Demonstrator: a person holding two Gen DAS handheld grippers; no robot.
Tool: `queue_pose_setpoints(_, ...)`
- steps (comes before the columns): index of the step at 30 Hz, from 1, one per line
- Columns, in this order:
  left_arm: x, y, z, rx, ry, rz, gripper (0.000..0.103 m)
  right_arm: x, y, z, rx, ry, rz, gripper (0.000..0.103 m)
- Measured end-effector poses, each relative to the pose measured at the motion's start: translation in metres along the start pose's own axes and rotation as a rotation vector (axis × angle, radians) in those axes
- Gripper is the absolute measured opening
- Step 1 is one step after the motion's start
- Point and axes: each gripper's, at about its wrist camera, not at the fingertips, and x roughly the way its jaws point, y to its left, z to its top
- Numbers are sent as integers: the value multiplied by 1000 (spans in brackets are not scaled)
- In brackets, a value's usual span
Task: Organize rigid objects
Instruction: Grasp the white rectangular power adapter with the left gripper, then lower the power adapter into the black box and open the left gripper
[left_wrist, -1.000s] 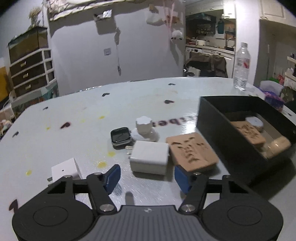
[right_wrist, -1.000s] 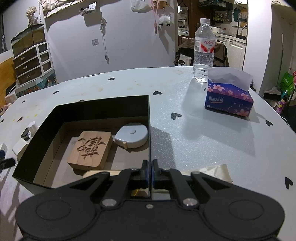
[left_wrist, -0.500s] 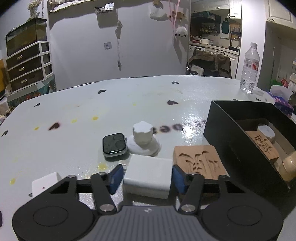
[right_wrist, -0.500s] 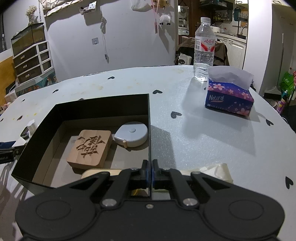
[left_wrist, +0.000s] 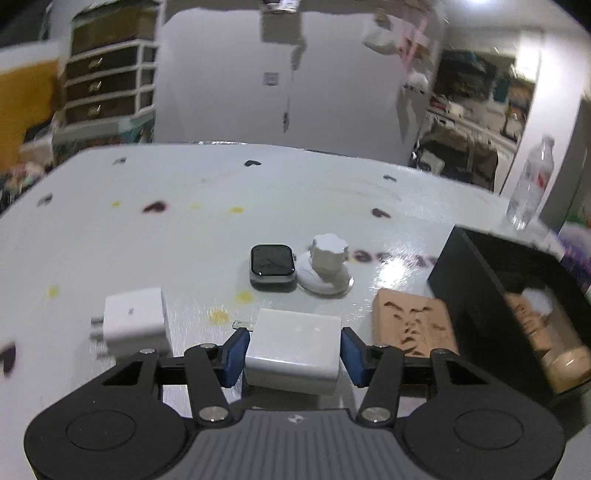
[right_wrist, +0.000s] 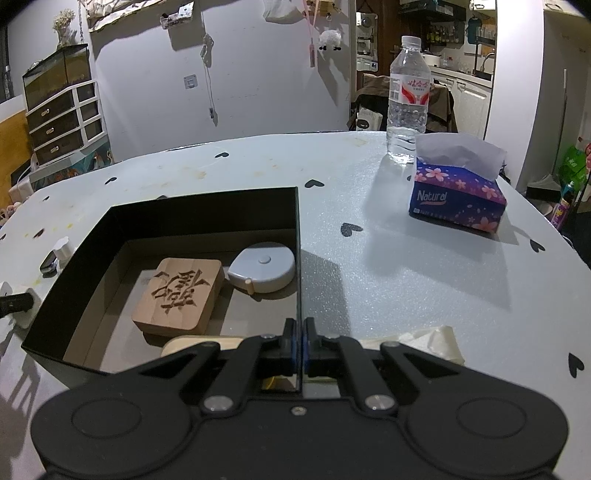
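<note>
My left gripper (left_wrist: 293, 354) is shut on a white charger block (left_wrist: 295, 339), its blue pads against both sides. Around it on the table lie a smartwatch (left_wrist: 272, 263), a white knob on a round base (left_wrist: 327, 266), a carved wooden block (left_wrist: 410, 325) and a second white charger (left_wrist: 135, 321). To the right stands the black box (left_wrist: 476, 295). My right gripper (right_wrist: 298, 343) is shut on the box's right wall (right_wrist: 297, 258). Inside the box lie another carved wooden block (right_wrist: 181, 291), a grey tape measure (right_wrist: 264, 267) and a pale wooden piece (right_wrist: 195, 341).
A water bottle (right_wrist: 408, 103) and a flowered tissue box (right_wrist: 458, 199) stand at the far right of the table. A crumpled pale scrap (right_wrist: 424, 339) lies just right of my right gripper. Drawers and shelves stand beyond the table's far left edge.
My left gripper moved forward over the white charger, rolled a little, and its jaws narrowed until the pads met the block's sides. The right gripper and the box stayed still.
</note>
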Motion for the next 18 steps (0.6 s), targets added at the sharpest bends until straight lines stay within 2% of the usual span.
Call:
queue_pose_setpoints(3,-17,-2,3,-59,-19,-49,53,0,0,0,0,1,-2,3)
queue_pose_setpoints(8,-46,-27,16,-89,-67,-140,53,0,1,1,1,2,-3,3)
queue_pose_setpoints(13,-64,-65,29,-61,-105,-231,53,0,1,1,2,3,-4,3)
queue_pose_setpoints(18,-56,-111,42,-19,-86,-301,53,0,1,1,0,3,-4,3)
